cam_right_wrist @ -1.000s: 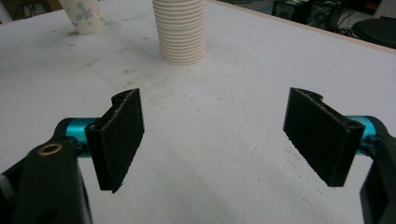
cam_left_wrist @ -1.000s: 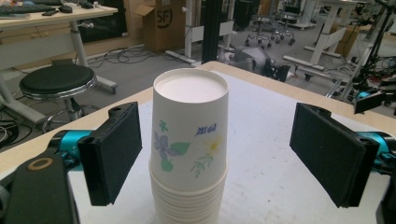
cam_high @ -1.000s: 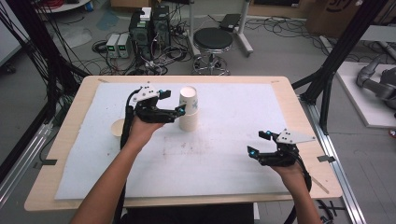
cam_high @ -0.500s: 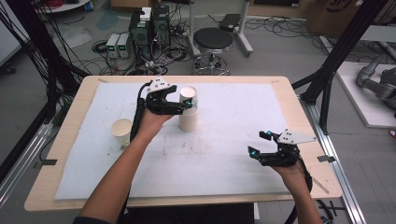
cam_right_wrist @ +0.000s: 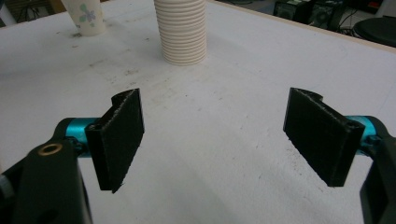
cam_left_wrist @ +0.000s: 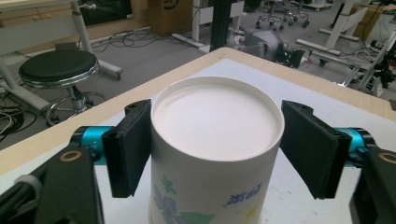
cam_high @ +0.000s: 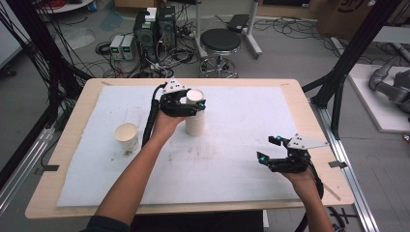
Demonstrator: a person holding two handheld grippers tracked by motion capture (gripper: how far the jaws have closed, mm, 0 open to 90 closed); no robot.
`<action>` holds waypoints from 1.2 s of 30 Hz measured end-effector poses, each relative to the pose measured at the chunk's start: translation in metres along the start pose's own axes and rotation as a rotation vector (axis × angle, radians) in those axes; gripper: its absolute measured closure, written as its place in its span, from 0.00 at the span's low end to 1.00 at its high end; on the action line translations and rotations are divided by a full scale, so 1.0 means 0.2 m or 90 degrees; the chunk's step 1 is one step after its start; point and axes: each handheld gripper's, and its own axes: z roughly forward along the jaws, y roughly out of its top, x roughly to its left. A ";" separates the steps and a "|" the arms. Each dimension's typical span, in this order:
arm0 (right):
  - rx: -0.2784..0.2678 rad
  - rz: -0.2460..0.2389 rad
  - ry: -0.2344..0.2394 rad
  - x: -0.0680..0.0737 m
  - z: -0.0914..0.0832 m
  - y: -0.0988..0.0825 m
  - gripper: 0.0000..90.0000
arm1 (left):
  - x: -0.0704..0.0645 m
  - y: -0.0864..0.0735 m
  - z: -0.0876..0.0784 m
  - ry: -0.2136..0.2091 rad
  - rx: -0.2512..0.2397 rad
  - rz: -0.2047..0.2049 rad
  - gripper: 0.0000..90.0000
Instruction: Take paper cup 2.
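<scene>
My left claw (cam_left_wrist: 215, 149) is up at the top of the stack (cam_high: 195, 118) of paper cups, which stands upside down near the back middle of the table (cam_high: 58, 186). In the left gripper view the top cup (cam_left_wrist: 212, 154) sits right between my two pads. The left pad (cam_left_wrist: 128, 147) looks like it touches the cup wall, or nearly so. The right pad (cam_left_wrist: 310, 140) is a little way off it. So this claw is spread wide and not squeezing yet.

My right claw (cam_right_wrist: 217, 140) hangs low over the white mat (cam_high: 232, 164), near the front right. Its pads are far apart and it holds nothing.

One more cup (cam_high: 126, 136) stands alone on the left of the mat, mouth up.

I think these cups are very light and thin. A hard squeeze would dent the wall, so I should press softly. The best place to grab looks like just under the flat top, where the bottom ring makes the cup stiffer. The paper looks smooth, so it may slip a bit. The cups fit tightly inside each other, so the next one might come up too. The stack is tall and could tip if I pull sideways, so a straight lift seems best
</scene>
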 end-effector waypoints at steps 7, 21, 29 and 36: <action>0.000 0.002 0.001 0.00 0.00 0.00 0.23 | 0.01 0.00 0.00 -0.003 -0.003 0.005 0.37; 0.001 0.001 0.001 0.00 0.00 0.00 0.23 | 0.01 0.02 -0.01 -0.008 -0.018 0.003 0.37; 0.002 0.004 0.004 0.00 0.00 0.00 0.23 | 0.00 0.08 -0.03 -0.008 -0.033 0.007 0.37; 0.002 0.005 0.005 0.00 0.00 0.00 0.23 | 0.00 0.20 -0.11 -0.010 -0.085 -0.002 0.38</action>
